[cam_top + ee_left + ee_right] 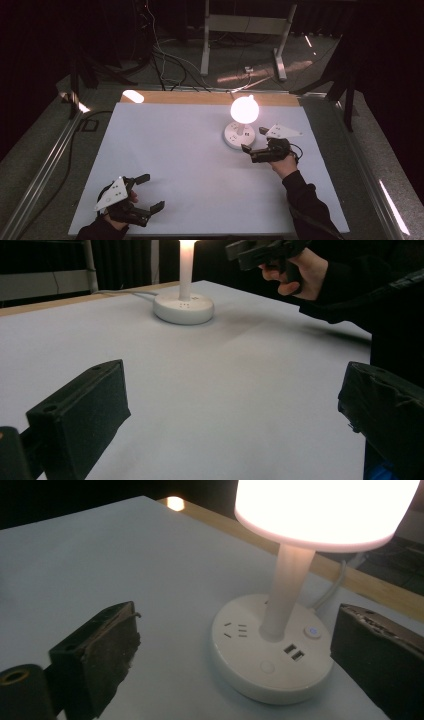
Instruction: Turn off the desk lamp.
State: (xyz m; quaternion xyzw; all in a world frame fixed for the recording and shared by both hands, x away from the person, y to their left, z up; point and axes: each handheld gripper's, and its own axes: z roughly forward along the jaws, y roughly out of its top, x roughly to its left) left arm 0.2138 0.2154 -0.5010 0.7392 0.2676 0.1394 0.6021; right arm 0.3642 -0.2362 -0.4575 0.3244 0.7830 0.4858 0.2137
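The lit lamp (242,122) is standing at the far side of the white table (175,165), glowing. The right gripper (252,142) is hovering just beside the lamp's round base, jaws spread and holding nothing. The left gripper (152,192) is sitting well away from the lamp, jaws spread wide and empty

White table (165,165), lit lamp (241,125) on it

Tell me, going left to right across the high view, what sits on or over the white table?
Left gripper, open, at the near left → lit lamp on its round white base, near the far edge → right gripper, jaws apart, just right of the base and pointing at it.
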